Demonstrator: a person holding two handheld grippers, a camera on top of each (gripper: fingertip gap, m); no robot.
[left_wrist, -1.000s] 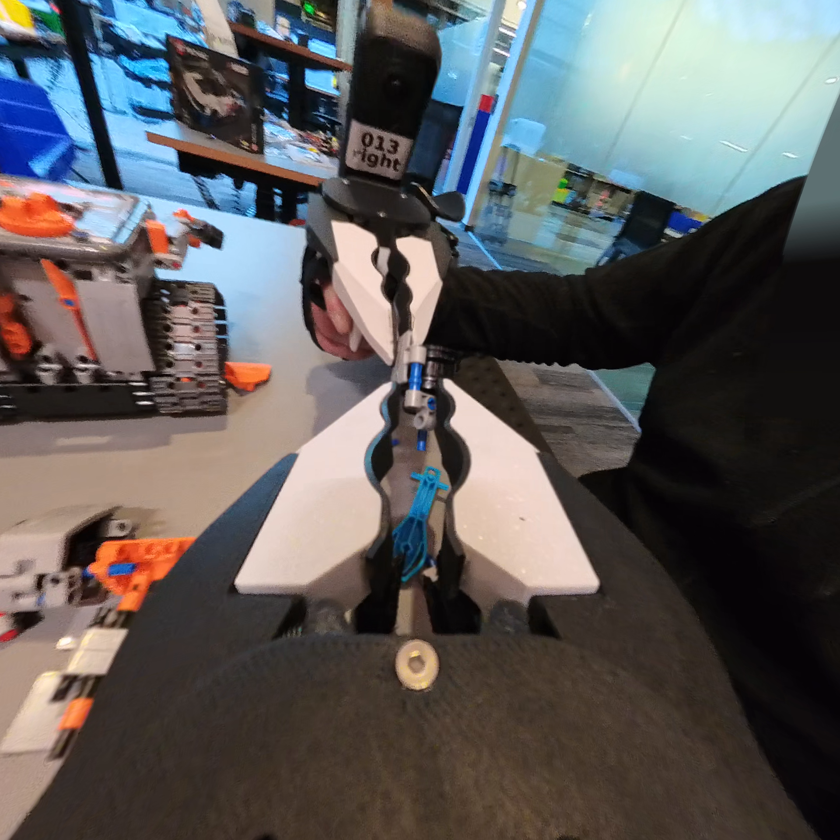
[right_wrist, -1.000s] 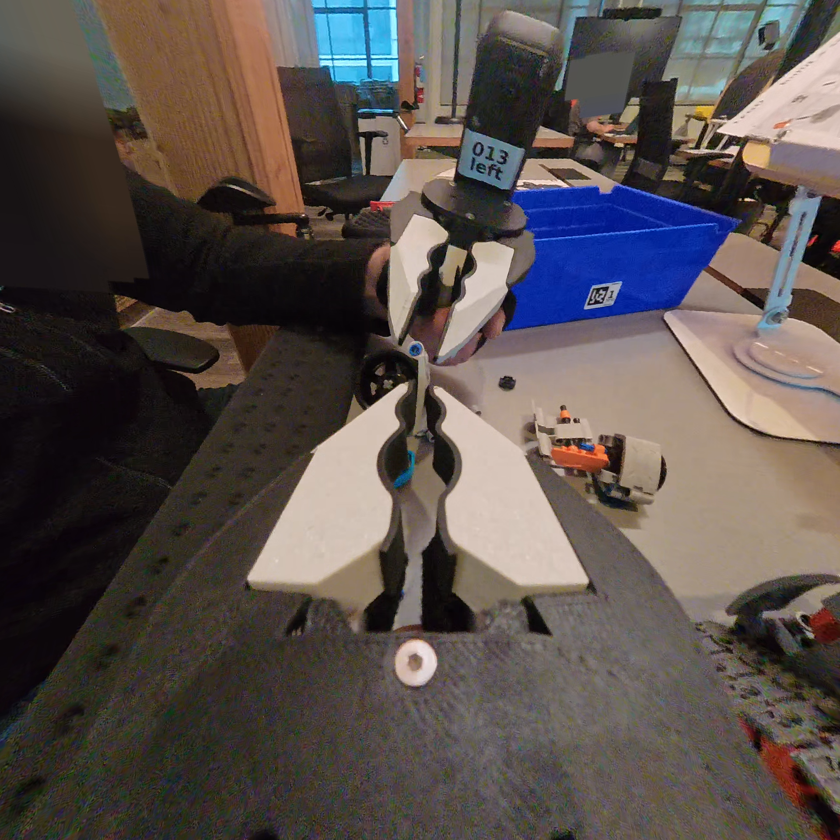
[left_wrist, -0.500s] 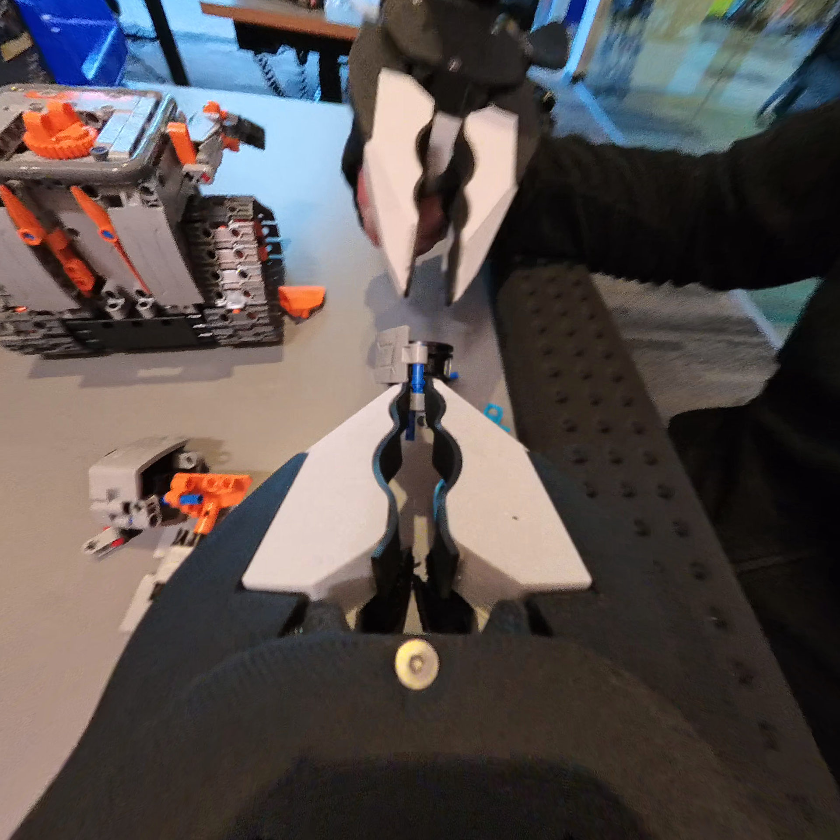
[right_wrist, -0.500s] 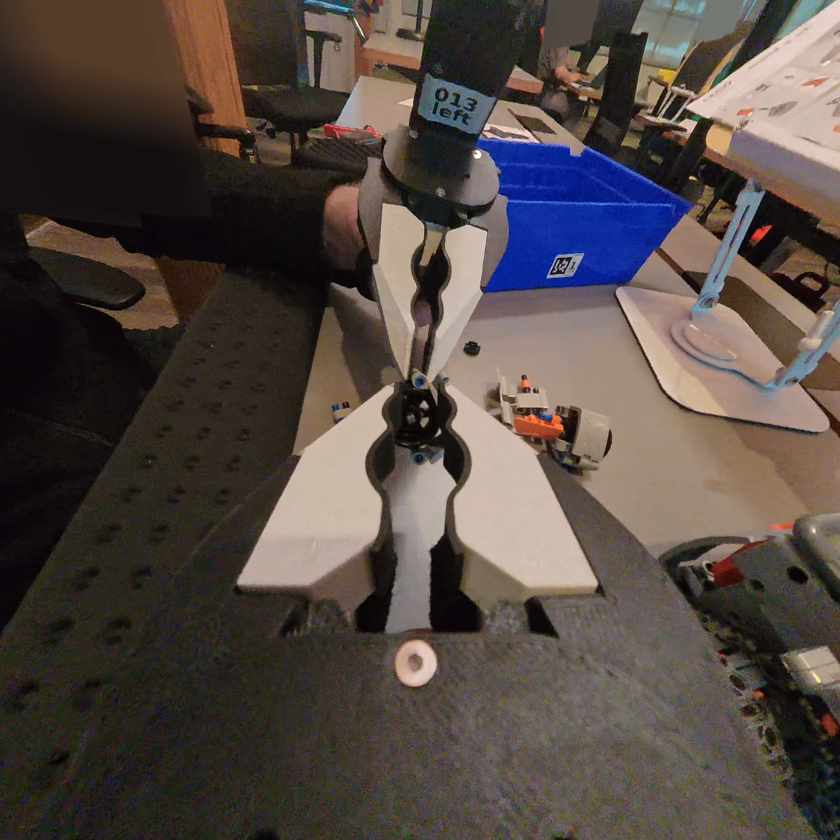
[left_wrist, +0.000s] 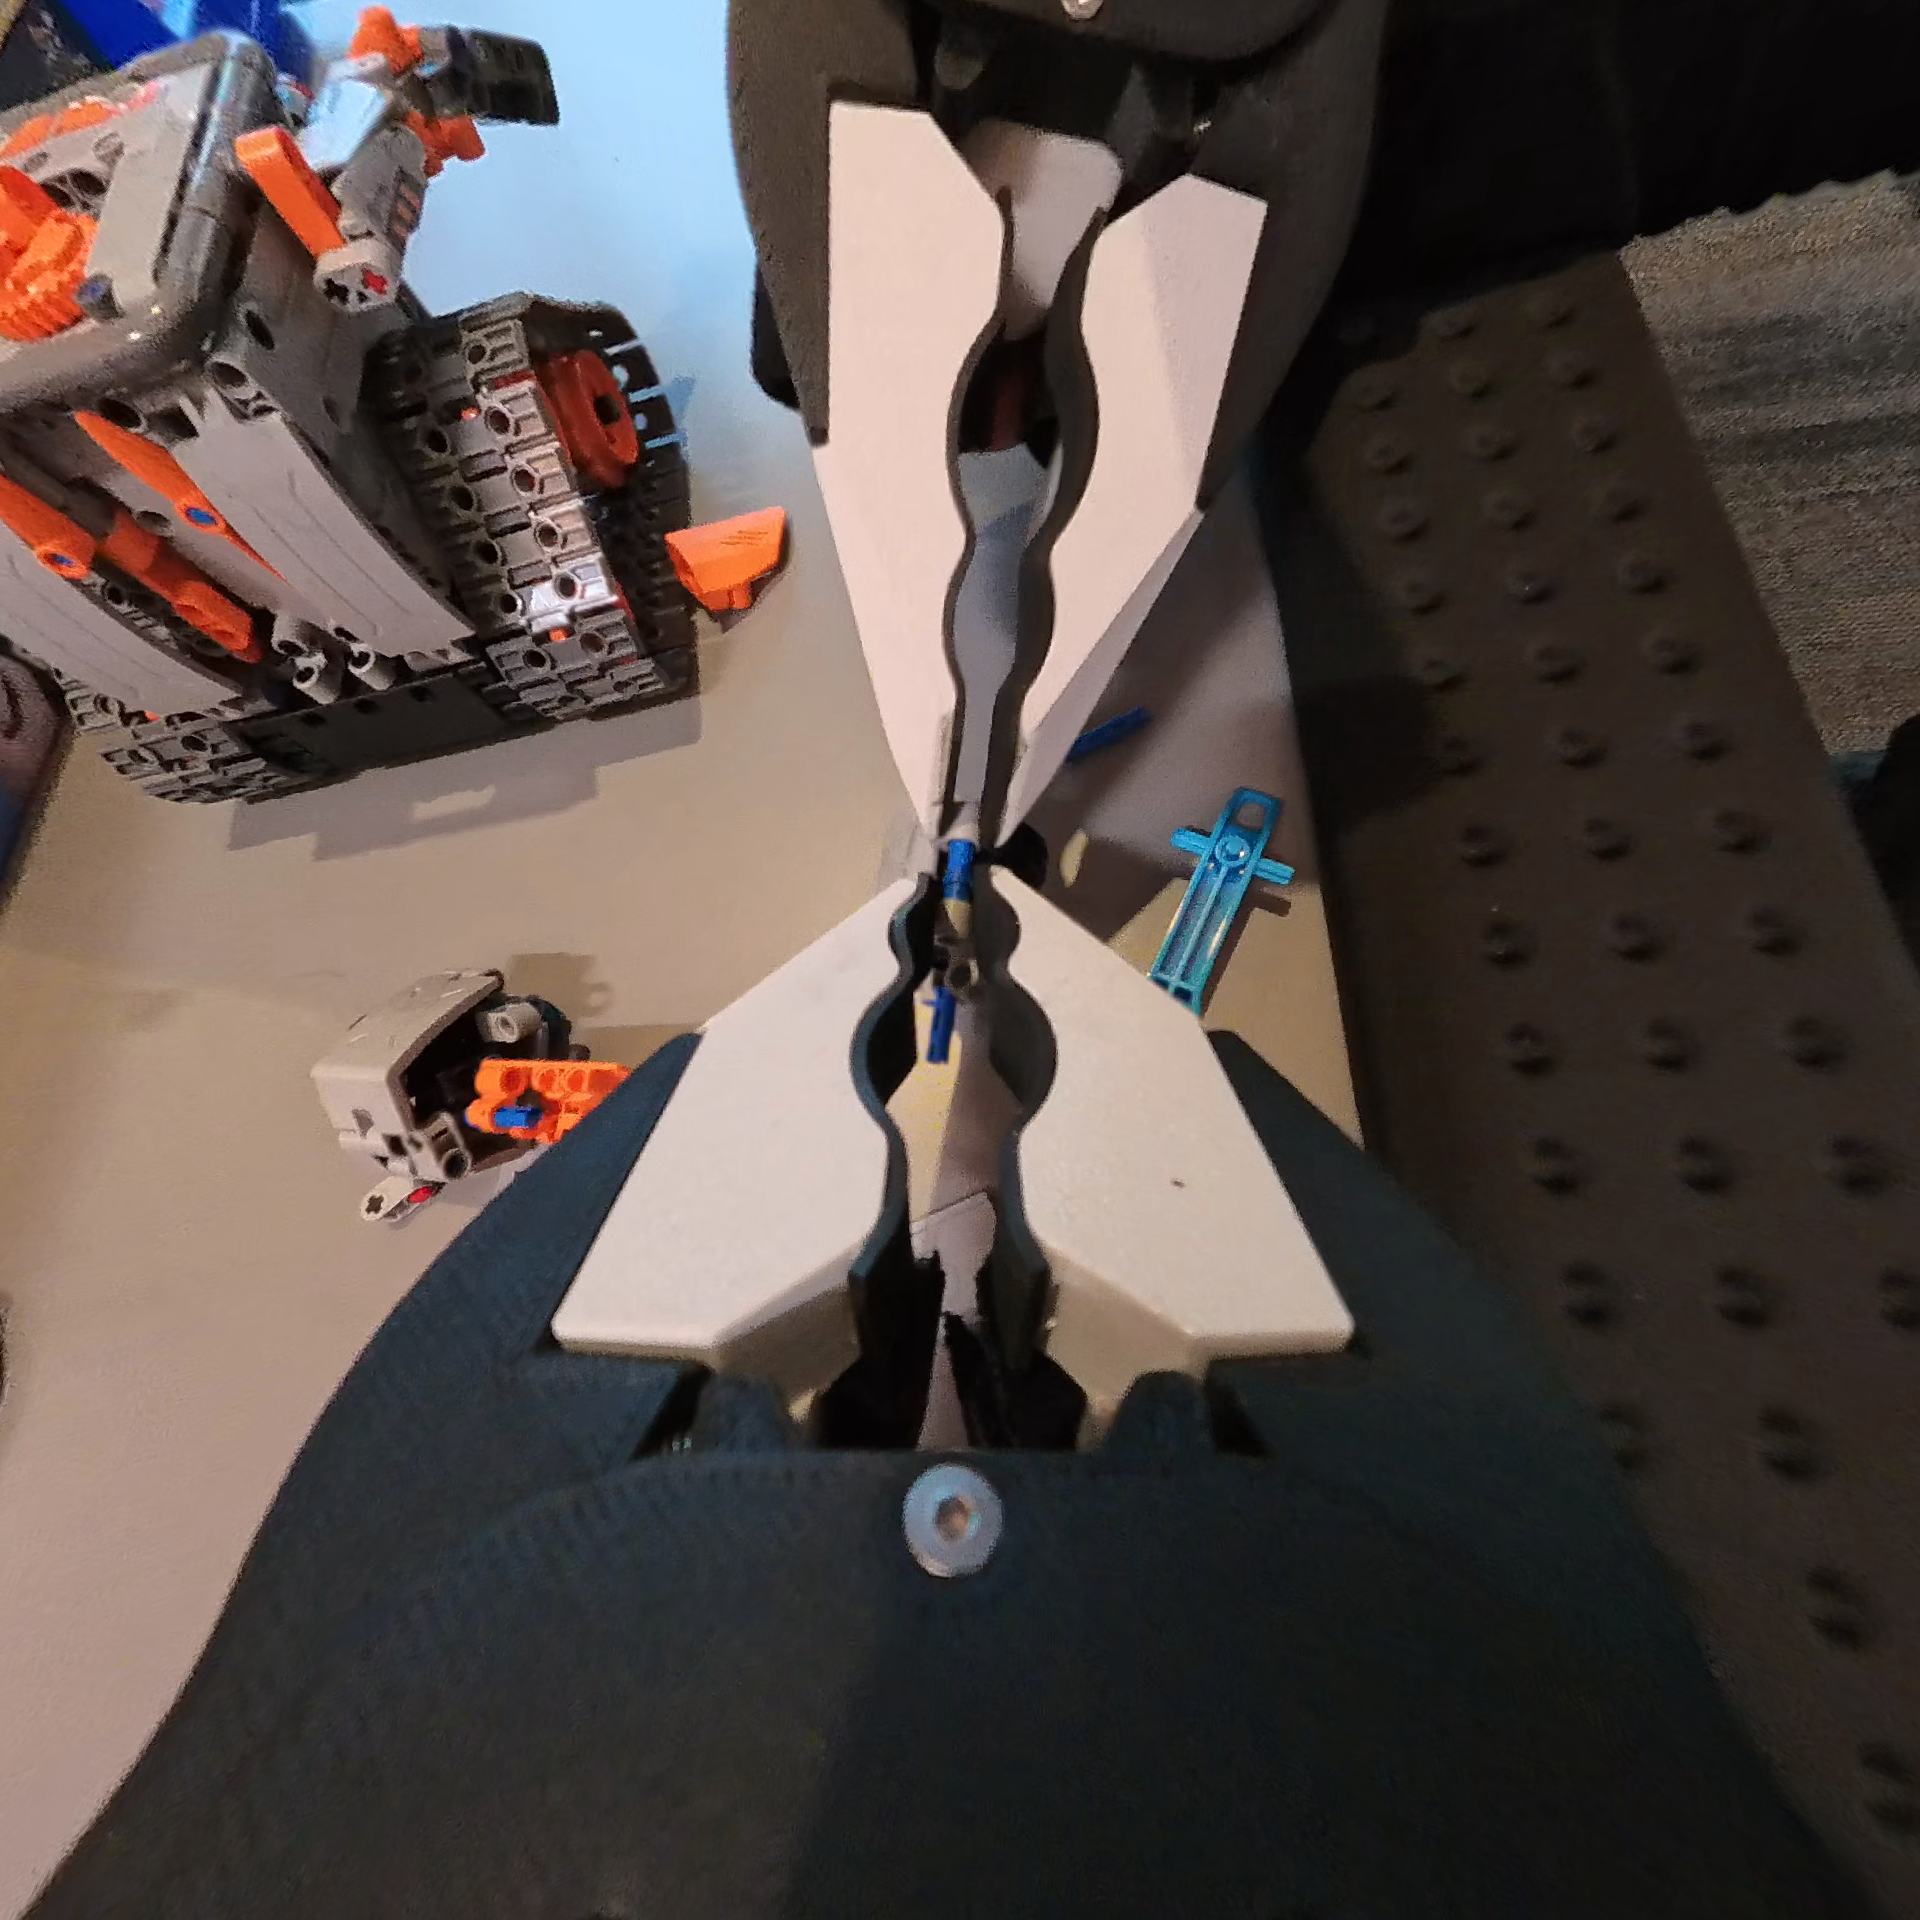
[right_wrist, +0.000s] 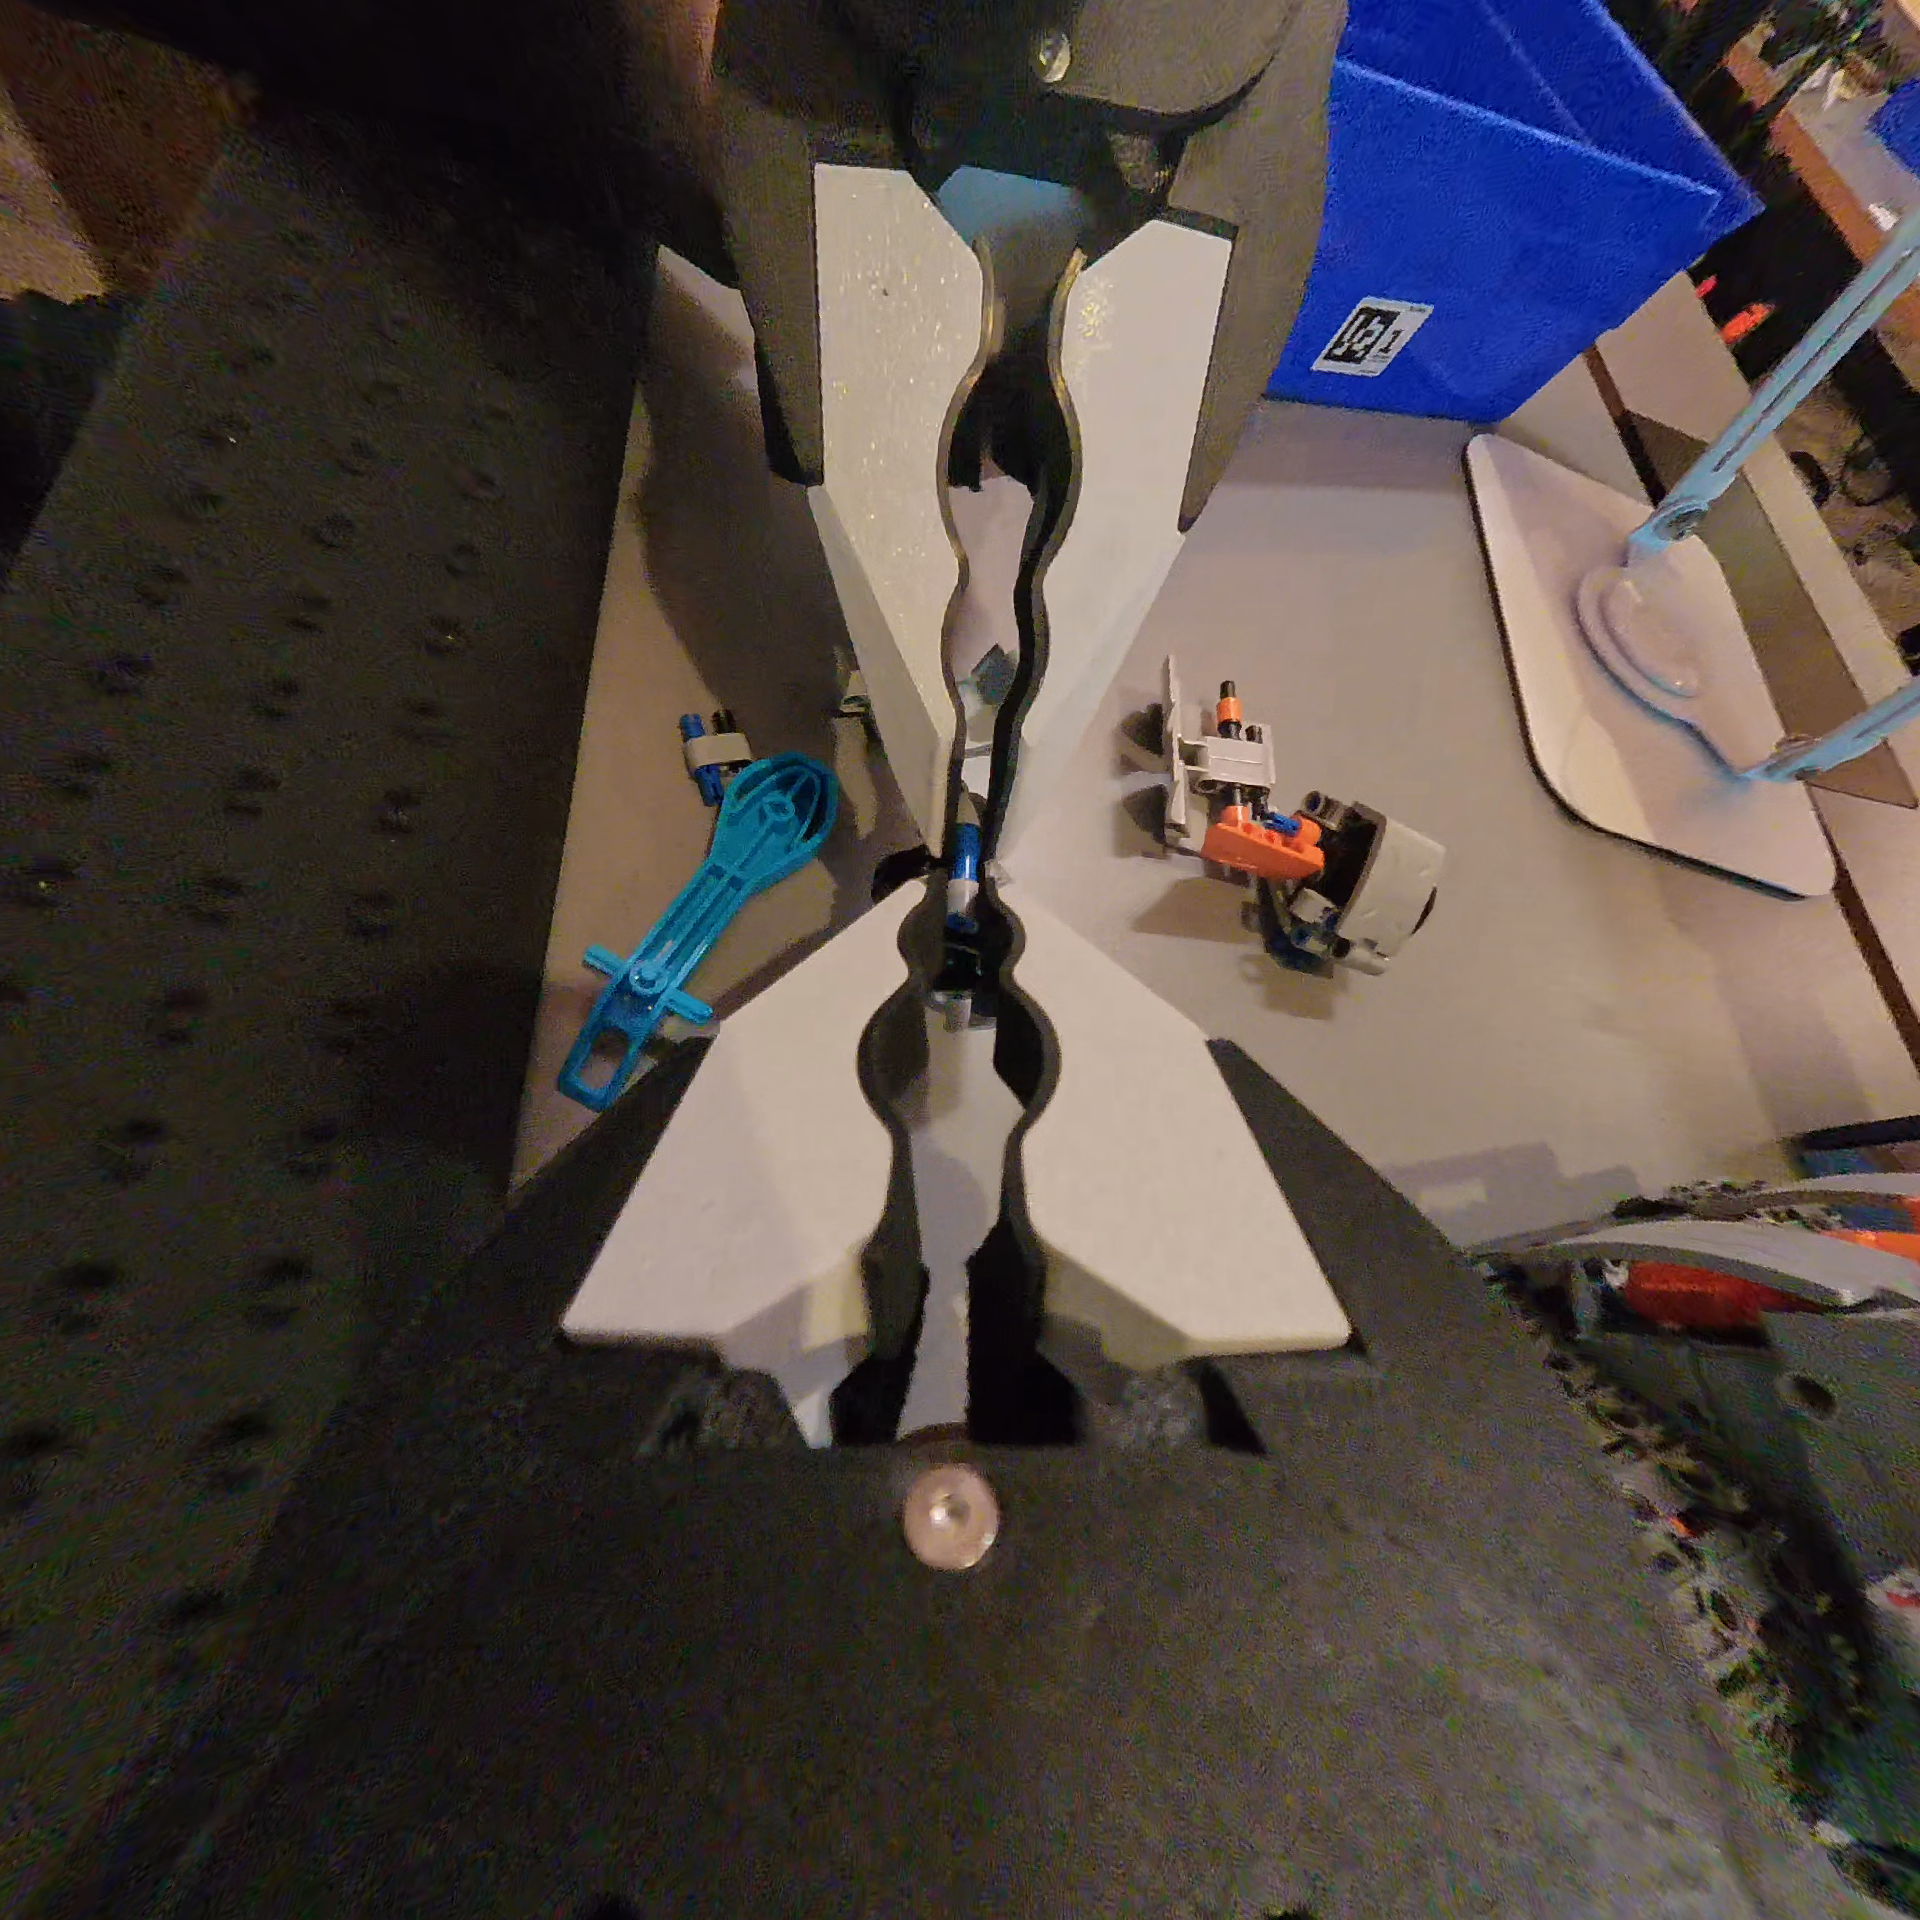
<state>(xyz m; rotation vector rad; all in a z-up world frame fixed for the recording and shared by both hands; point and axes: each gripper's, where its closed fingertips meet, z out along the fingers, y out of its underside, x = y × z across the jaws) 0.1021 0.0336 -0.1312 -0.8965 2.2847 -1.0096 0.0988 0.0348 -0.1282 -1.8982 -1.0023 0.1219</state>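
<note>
My two grippers meet tip to tip just above the grey table (left_wrist: 260, 935). My left gripper (left_wrist: 961, 899) is shut on a small pin assembly (left_wrist: 957, 868) made of a blue pin with tan and black parts. My right gripper (left_wrist: 971, 816) comes in from the top of the left wrist view and pinches the pin's far end. In the right wrist view my right gripper (right_wrist: 961, 899) grips the black end of the pin assembly (right_wrist: 963, 847), and my left gripper (right_wrist: 968, 826) closes on it from above.
A turquoise plastic tool (left_wrist: 1216, 904) (right_wrist: 707, 894) lies by the black dotted mat (left_wrist: 1610, 935). A small grey and orange sub-assembly (left_wrist: 457, 1091) (right_wrist: 1288, 842), a large tracked brick model (left_wrist: 312, 468), an orange wedge (left_wrist: 727, 551), a blue bin (right_wrist: 1455, 208) and a white stand base (right_wrist: 1642, 675) surround the grippers. My left and right fingertips are right by each other.
Both grippers have dropped toward the table. The right gripper, apart from the pin assembly half a second ago, has closed in and shut on its far end.
</note>
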